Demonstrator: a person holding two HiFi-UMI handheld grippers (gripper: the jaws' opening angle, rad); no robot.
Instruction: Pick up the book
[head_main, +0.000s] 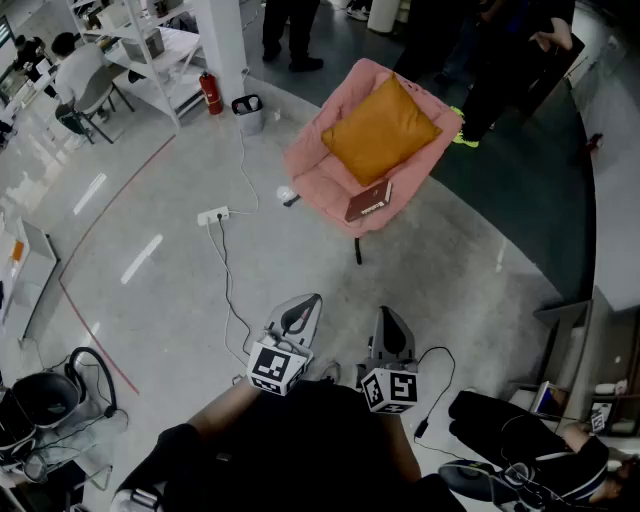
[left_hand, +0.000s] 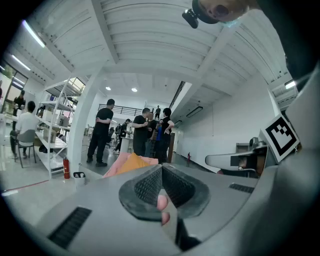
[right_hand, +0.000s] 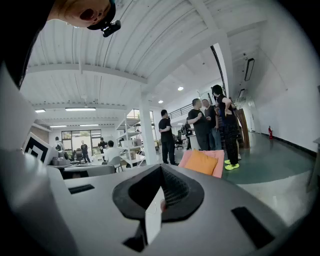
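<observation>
Held close to body, side by side: left tongs (head_main: 306, 307), right tongs (head_main: 388, 320); both jaws together, empty, roughly level.

We see a soft orange cloth cushion (head_main: 380, 130), a pink fabric chair (head_main: 312, 172), a matt dark-red book (head_main: 368, 201), and a glossy grey floor (head_main: 440, 275).
</observation>
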